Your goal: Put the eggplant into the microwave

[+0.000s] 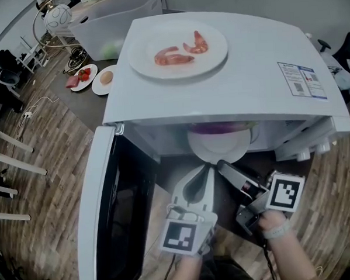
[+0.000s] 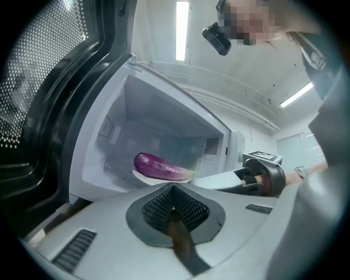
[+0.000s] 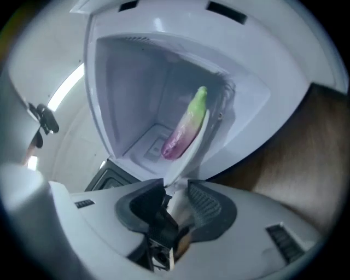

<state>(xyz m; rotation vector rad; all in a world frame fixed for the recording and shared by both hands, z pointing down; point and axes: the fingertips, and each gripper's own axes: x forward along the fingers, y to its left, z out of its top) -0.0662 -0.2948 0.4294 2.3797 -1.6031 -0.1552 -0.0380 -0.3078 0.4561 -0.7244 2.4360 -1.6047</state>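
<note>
Eggplant (image 2: 158,165) sits inside the microwave (image 1: 236,75) cavity on a white plate (image 3: 192,150). The plate's near rim is at the microwave mouth.

Right gripper (image 3: 176,188): jaws spread wide at the mouth, plate rim between them, pads not pressing on it. So nothing is held.

Left gripper (image 2: 174,188): jaws closed on each other, empty, just outside the mouth beside the right one.

The door (image 1: 103,216) is swung fully open off the microwave's left side.

Handling, my read:
- The eggplant skin is glossy and the body is rounded, so it's likely slick and will roll if the plate tips.
- It's probably light, and firm enough for a pinch across mid-body.
- Safer handle is the plate: stiff thin rim, grab the edge nearest the mouth and keep it level.

Task looks basically done. A slight push further in is optional.
</note>
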